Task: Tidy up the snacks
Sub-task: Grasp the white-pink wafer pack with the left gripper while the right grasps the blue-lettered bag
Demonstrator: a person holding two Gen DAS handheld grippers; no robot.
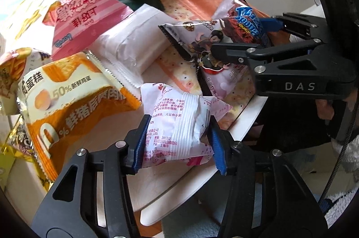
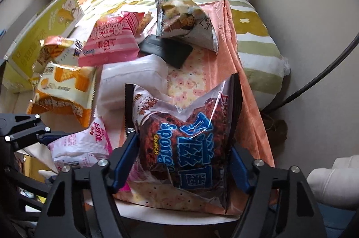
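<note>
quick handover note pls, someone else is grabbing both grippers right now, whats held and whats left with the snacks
Left hand-held gripper: shut on the small white-and-pink packet, at the near edge of the white table.
Right hand-held gripper: its fingers straddle the Sponge Crunch bag and press its sides; the bag looks gripped.
Loose in a pile on the table: orange cake pack, pink striped pack, plain white pack, silver pack at the back.
Done: nothing visibly sorted yet.
Left: place both held packs, then work through the pile.
</note>
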